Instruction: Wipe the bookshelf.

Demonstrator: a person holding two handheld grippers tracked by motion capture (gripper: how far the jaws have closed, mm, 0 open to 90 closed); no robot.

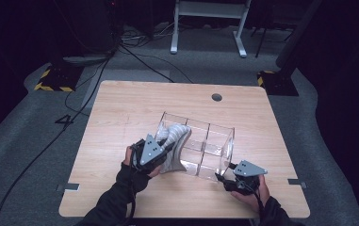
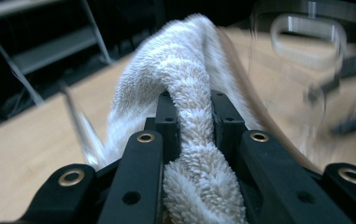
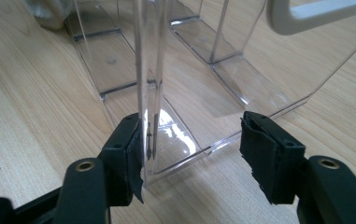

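A clear plastic organiser box (image 1: 197, 124) with several compartments stands on the middle of the wooden table (image 1: 120, 108). A white terry towel (image 1: 176, 137) hangs over the box's left end. My left gripper (image 1: 167, 147) is shut on it, and in the left gripper view the towel (image 2: 185, 65) bulges up between the closed jaws of the left gripper (image 2: 192, 109). My right gripper (image 1: 223, 178) sits at the box's near right corner. Its jaws stand open around that corner of the box (image 3: 147, 70): the right gripper (image 3: 192, 126) has one pad against the wall and the other apart.
A round cable hole (image 1: 216, 97) lies in the table's far side. Beyond the table, cables (image 1: 139, 59) trail across the grey floor, a white desk frame (image 1: 210, 28) stands at the back, and stands with yellow-black striped bases (image 1: 54, 80) flank it.
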